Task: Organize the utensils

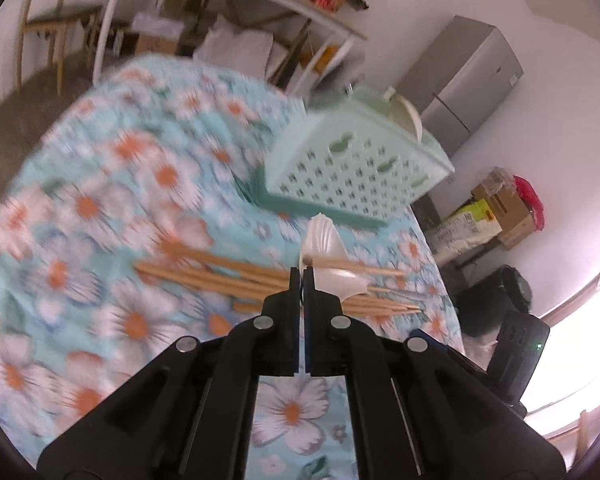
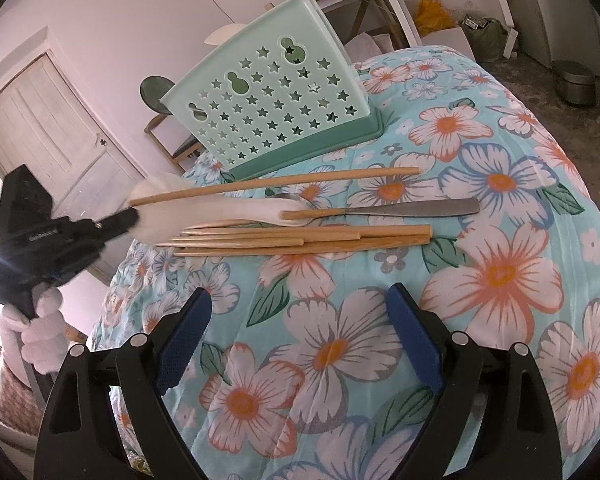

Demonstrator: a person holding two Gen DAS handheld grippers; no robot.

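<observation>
A thin wooden chopstick [image 1: 309, 259] is pinched by the left gripper [image 1: 303, 270]; the right gripper [image 2: 300, 336] is held spread above the floral-clothed table [image 2: 480, 272].

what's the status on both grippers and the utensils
Left gripper shut on one wooden chopstick. Right gripper open, empty. Other chopsticks, white plastic spoon, metal utensil on the floral cloth; mint star-holed holder unobstructed.

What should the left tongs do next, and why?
Probably lift straight up, slowly. The left tongs are shut on what looks like the white spoon at its bowl end, but its handle lies among the chopsticks and one chopstick seems to cross it. Clearing the pile first should avoid dragging them toward the basket.
</observation>
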